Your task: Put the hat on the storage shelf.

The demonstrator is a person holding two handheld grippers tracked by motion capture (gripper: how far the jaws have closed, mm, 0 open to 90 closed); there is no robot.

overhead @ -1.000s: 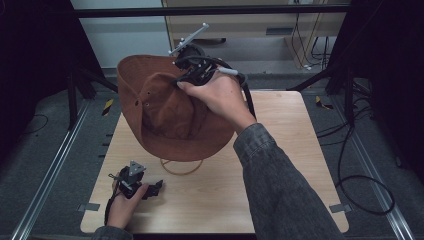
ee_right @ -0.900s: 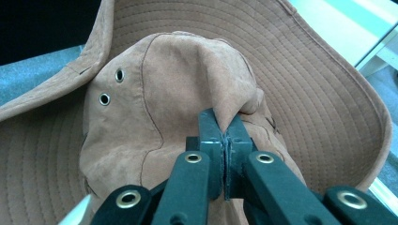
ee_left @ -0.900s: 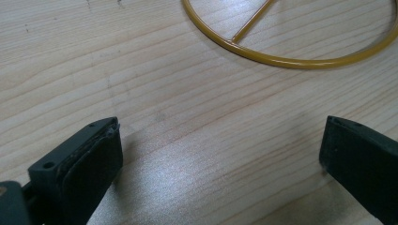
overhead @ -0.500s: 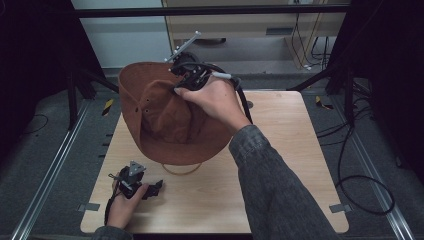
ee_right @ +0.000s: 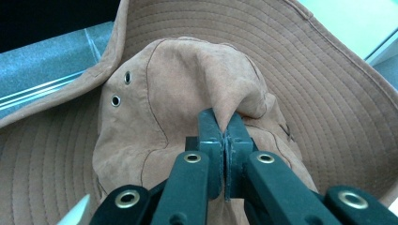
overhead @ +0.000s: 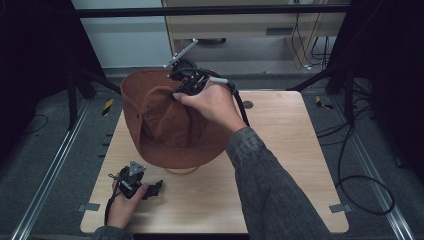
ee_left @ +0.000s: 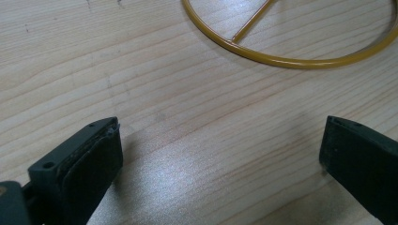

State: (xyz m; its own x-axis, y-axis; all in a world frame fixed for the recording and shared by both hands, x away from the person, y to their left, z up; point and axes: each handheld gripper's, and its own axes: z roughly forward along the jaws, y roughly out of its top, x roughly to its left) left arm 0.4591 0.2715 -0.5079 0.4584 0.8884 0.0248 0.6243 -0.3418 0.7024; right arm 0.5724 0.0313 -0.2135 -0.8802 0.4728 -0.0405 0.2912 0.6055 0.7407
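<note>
The right tool (ee_right: 224,136) was clamped on a pinched fold of cloth at the crown of the brown hat (overhead: 165,125), its jaws nearly together with only the fabric between them. The hat hung tilted above the far left part of the table (overhead: 280,165), its brim low over the wood and over the yellow wire stand (ee_left: 291,58), of which a ring and one spoke lay in sight of the left gripper view. Risk, as judged: the grip took a thin fold only, so the cloth could slip out under the hat's own weight; a slip would drop the hat askew onto the stand or off it. A second risk was the wide brim masking the ring from above, so that the crown might be lowered off centre and tip the light stand. The right hand (overhead: 210,102) reached forward from a long sleeve, wrist bent so that the tool pointed left and slightly down into the crown. The left tool (overhead: 145,187) rested low on the near left of the table, jaws wide apart and holding nothing, aimed toward the ring.
</note>
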